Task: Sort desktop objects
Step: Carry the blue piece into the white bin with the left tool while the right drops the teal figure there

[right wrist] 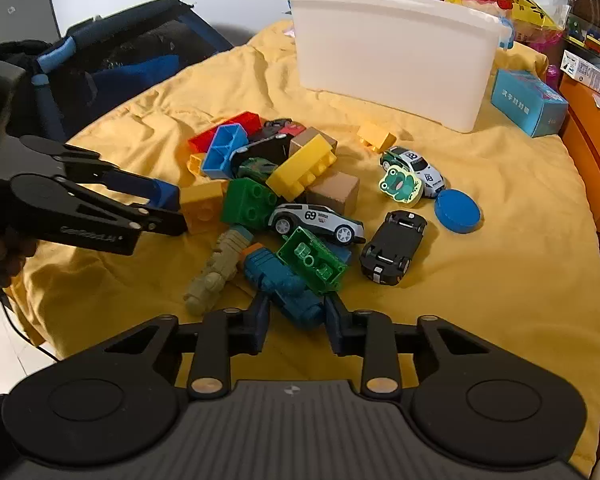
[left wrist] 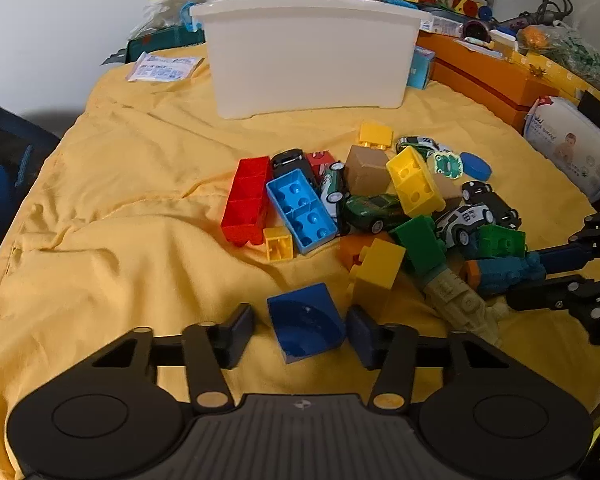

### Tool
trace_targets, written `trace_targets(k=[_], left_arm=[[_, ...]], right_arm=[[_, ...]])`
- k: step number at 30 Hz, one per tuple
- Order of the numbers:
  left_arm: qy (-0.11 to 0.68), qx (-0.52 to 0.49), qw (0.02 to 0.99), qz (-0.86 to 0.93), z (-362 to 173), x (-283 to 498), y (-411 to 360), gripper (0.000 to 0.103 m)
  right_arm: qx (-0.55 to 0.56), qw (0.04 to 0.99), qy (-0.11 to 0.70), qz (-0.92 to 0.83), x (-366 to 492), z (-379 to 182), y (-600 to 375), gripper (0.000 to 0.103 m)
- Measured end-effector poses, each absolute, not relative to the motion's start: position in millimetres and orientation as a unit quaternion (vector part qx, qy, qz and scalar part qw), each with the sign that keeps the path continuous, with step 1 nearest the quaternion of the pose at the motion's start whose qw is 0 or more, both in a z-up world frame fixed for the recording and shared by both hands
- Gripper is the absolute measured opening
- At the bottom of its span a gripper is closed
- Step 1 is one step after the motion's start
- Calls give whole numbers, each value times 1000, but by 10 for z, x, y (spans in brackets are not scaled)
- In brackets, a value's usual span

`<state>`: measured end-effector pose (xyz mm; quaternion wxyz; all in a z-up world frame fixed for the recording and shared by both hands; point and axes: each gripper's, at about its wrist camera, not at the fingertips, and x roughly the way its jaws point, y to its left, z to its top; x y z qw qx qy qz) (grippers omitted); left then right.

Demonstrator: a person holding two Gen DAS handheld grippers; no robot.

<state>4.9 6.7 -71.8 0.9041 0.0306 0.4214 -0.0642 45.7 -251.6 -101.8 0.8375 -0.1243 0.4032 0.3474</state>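
A hollow dark blue block lies on the yellow cloth between the fingers of my left gripper. The right pad touches it and a gap shows at the left pad, so this gripper is open. A teal toy vehicle sits at the near edge of the toy pile, and my right gripper is shut on it, one pad on each side. In the left wrist view the right gripper comes in from the right, clamped on the same teal toy. A white bin stands behind the pile.
The pile holds bricks, toy cars, a tan toy, cardboard cubes, a frog eraser and a blue disc. Orange boxes and clutter line the right. A dark bag sits off the left edge.
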Motion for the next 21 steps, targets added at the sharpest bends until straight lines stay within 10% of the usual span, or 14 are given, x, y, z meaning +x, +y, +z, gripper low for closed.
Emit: trace_targets(k=[21], left_arm=[[408, 18, 909, -81, -637, 20, 130, 40]], right_arm=[[-108, 820, 389, 405, 482, -937, -2493, 23]])
